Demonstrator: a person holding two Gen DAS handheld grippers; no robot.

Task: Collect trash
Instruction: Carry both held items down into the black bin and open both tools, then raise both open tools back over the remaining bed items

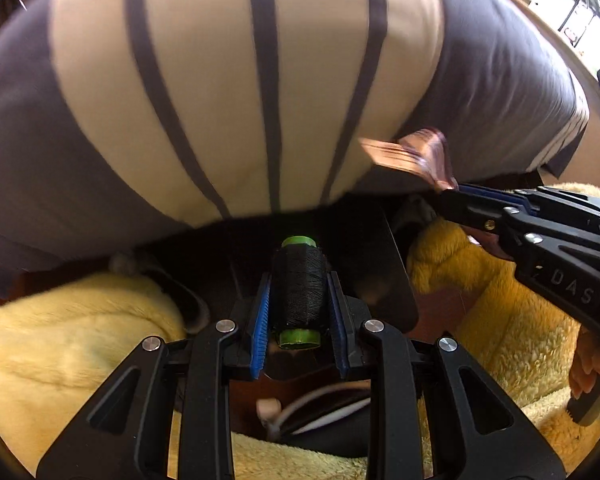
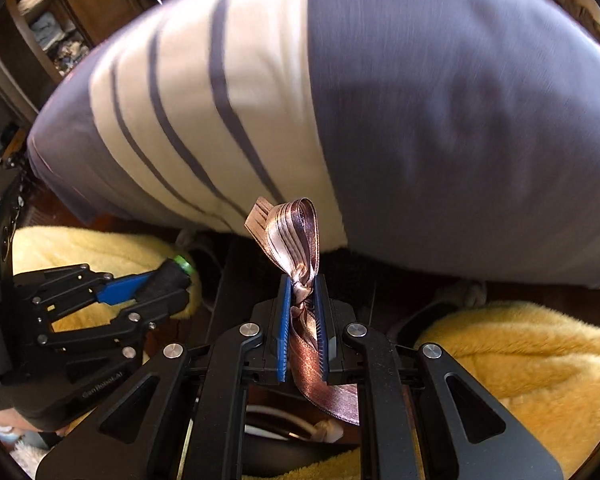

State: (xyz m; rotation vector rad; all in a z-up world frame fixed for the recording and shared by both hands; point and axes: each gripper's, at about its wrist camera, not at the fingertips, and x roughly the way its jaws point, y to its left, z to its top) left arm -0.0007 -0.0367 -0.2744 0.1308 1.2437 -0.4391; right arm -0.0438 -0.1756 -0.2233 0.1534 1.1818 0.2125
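The left gripper (image 1: 299, 304) clamps a light, rigid thread spool (image 1: 299, 288) across its wound middle, while the right gripper (image 2: 303, 320) pinches a limp, slippery ribbon (image 2: 296, 236) at its knot.

The left tool (image 1: 299, 304) is matt black plastic with bright metal rivets and ribbed blue rubbery pads (image 1: 262, 307); it grips a spool (image 1: 299, 292) of matt black thread on a glossy green plastic core. The right tool (image 2: 303, 322) pinches a glossy satin ribbon (image 2: 296, 232). The striped bedding (image 1: 236, 80) is smooth cloth, the yellow blanket (image 2: 520, 352) fluffy fleece.
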